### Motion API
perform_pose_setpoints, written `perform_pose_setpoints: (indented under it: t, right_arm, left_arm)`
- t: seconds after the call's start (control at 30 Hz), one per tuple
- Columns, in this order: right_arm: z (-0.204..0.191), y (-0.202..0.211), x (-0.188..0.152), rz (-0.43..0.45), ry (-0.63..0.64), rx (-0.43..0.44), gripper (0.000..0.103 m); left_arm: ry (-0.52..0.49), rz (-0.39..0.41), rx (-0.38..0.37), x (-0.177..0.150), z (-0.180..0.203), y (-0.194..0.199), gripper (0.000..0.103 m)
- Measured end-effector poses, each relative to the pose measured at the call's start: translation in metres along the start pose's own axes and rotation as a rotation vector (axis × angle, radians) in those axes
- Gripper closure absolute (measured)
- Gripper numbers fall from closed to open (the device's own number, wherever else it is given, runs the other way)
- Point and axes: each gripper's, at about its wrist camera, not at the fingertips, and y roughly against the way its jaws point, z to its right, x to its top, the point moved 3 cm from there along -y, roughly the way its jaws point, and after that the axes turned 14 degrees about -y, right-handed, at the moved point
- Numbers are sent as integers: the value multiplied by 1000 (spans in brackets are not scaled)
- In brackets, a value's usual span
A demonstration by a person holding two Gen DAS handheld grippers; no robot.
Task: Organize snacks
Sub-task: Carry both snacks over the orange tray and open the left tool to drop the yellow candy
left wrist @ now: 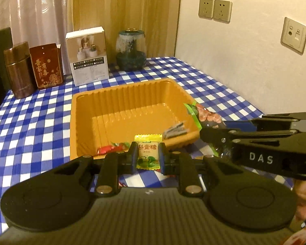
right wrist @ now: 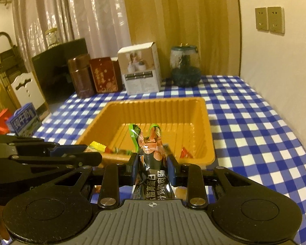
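Note:
An orange plastic tray (left wrist: pixel 120 100) sits on the blue checked tablecloth; it also shows in the right wrist view (right wrist: pixel 208 126). My left gripper (left wrist: pixel 148 156) is shut on a yellow candy packet (left wrist: pixel 148 153), held over the tray's near rim. My right gripper (right wrist: pixel 152 168) is shut on a black and green sausage packet (right wrist: pixel 149 161), also at the near rim; that packet (left wrist: pixel 204 115) shows in the left wrist view at the tray's right side. A red candy (left wrist: pixel 109 149) and a dark wrapped snack (left wrist: pixel 176 130) lie inside the tray.
At the table's back stand a brown canister (left wrist: pixel 18 70), a red box (left wrist: pixel 47 65), a white box (left wrist: pixel 87 56) and a glass jar (left wrist: pixel 131 50). A wall runs along the right. A blue milk carton (right wrist: pixel 24 120) sits beyond the table's left edge.

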Motion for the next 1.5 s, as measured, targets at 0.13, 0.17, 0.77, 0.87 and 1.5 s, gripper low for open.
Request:
perform_pose_setpoints:
  t: [0.13,0.17,0.77,0.87,1.5]
  right_arm:
    - [5,-7,12,12,-14,-4,73]
    - [7,-9,15,15,-24,-7,73]
    - [30,-63,58,44,-82,-46,73]
    - [30,-74,60,35,-79,-50,73]
    - [15,-116,59,-27,-54,-37,73]
  left_arm:
    - [4,16,-1,9,-4,-5,85]
    - [7,21,0,12,-6,-7,85]
    - [96,36,3,42,-42,-55,85]
    - [105,30,5,43,-49,-64,85]
    - [169,-8,16,33,-77,-92,85]
